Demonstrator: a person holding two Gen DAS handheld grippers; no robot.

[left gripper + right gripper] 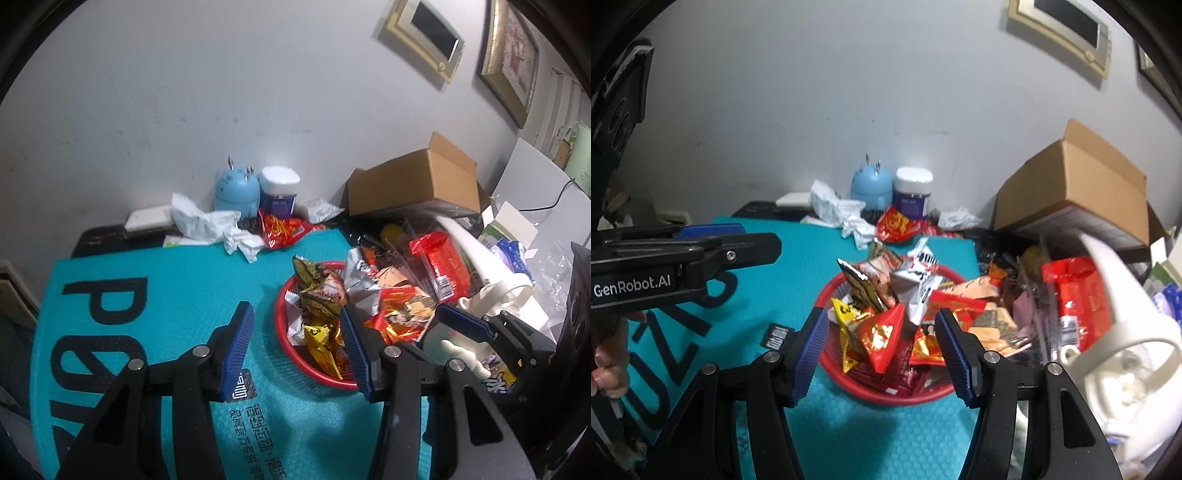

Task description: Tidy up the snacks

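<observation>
- The right gripper (882, 349) hangs with its blue-padded jaws spread wide and nothing between them, poised just above the near rim of the red basket (846, 387).
- The left gripper (299, 347) is likewise wide open and holds nothing; its right finger overlaps the basket's left side in its own view, its left finger sits over the teal mat (166, 266).
- From the right wrist view the left gripper appears side-on at the left edge, marked GenRobot.AI, above the mat and well apart from the basket.
- The basket stands on the right part of the mat and is heaped with snack packets (882, 332): red, yellow, silver-white and brown wrappers, several standing on end.
- More packets spill off the basket's right side toward a clear container holding a red package (1078, 295), beside a white fan (1126, 369).
- Farther back, near the wall: a loose red snack bag (280, 230), crumpled white paper (210, 225), a pale blue rounded object (236, 192), a white-lidded jar (279, 192), and an open cardboard box (417, 181).
</observation>
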